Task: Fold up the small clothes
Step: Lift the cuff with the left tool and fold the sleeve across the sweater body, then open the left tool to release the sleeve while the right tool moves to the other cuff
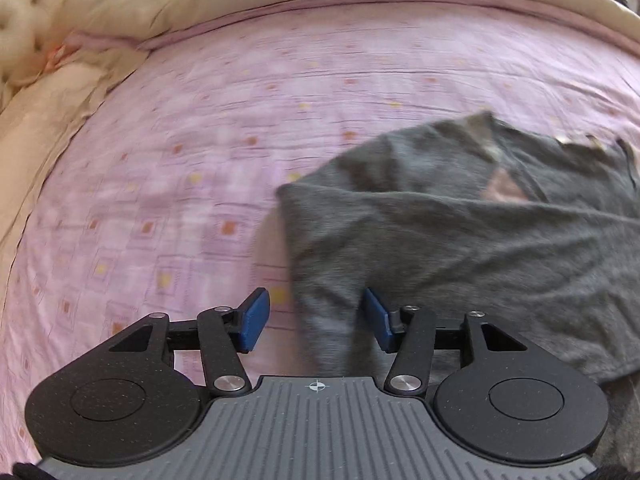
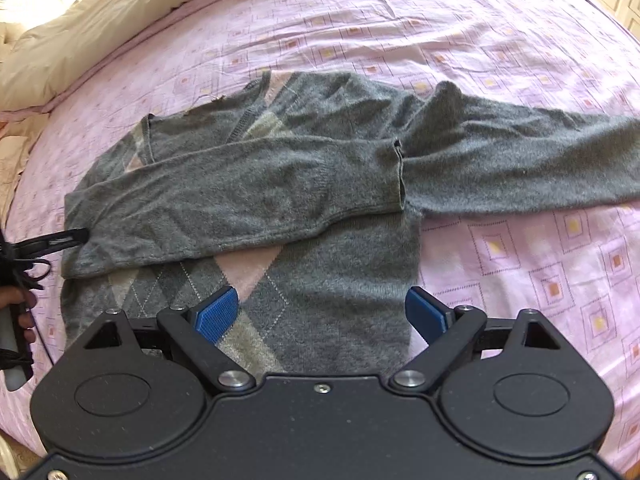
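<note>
**Grey sweater on the pink bed, both hand-held grippers spread wide**

Left wrist view: the left hand-held gripper [image 1: 316,320] is released, its two blue pads well apart, hovering low over the bed [image 1: 180,160]. A fold of the one grey sweater [image 1: 460,240] hangs or lies between the pads; the picture is blurred, so I cannot tell whether cloth touches either pad. The sweater fills the frame from 3 to 5 o'clock. A cream quilt [image 1: 120,8] bunches along 10 to 12 o'clock.

Right wrist view: the right hand-held gripper [image 2: 322,314] is also released, with two blue pads wide apart above the sweater's [image 2: 320,168] lower hem, gripping nothing. One sweater lies flat at the centre of the pink patterned bed sheet [image 2: 520,260]: grey knit, pink and beige argyle diamonds on the front, V-neck toward 10 o'clock. One sleeve is folded across the chest; the other stretches toward 3 o'clock. At 9 o'clock, a hand [image 2: 24,312] holds the other gripper, whose black tip touches the sweater's edge.
</note>
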`<state>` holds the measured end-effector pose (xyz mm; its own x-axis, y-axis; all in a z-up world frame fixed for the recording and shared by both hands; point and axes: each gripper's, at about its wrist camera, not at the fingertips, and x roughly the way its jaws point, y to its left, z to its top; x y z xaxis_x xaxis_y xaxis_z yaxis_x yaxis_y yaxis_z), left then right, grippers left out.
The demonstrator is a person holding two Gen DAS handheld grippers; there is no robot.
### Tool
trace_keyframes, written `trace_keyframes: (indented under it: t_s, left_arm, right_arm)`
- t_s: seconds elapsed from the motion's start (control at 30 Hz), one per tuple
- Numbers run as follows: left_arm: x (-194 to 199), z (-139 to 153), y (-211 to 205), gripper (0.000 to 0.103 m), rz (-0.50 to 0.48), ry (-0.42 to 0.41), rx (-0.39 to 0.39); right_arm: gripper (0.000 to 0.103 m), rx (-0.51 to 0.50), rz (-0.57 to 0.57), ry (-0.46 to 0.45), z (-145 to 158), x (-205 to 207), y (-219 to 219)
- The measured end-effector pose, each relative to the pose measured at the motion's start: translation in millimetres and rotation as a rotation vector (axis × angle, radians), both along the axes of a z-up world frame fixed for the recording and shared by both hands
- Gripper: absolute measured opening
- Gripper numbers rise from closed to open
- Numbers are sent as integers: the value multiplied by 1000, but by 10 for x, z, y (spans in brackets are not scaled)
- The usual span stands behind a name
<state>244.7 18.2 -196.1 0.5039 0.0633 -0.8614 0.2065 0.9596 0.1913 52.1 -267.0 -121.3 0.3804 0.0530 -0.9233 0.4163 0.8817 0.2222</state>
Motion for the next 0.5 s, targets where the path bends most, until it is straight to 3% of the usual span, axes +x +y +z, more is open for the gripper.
trace_keyframes:
  t_s: [0.1,0.2,0.3,0.37,0.5]
  left_arm:
    - [12,3,118,53,44,-12,31]
    - [20,44,177,54,66,8,-19]
    - [-42,146,139,53,61,3,-4]
    - [-108,232,160,53,80,-21,-13]
    - [-349,378,128,53,101,-14,-73]
  right_arm:
    - [91,-5,-11,15,-43,1,26]
    - [91,-21,-23,18,-63,-5,12]
    - [92,-55,-50,24,-86,-31,-66]
    - [98,-82,-65,30,-103,-53,-147]
    - [100,-109,-92,56,-162,-161,-360]
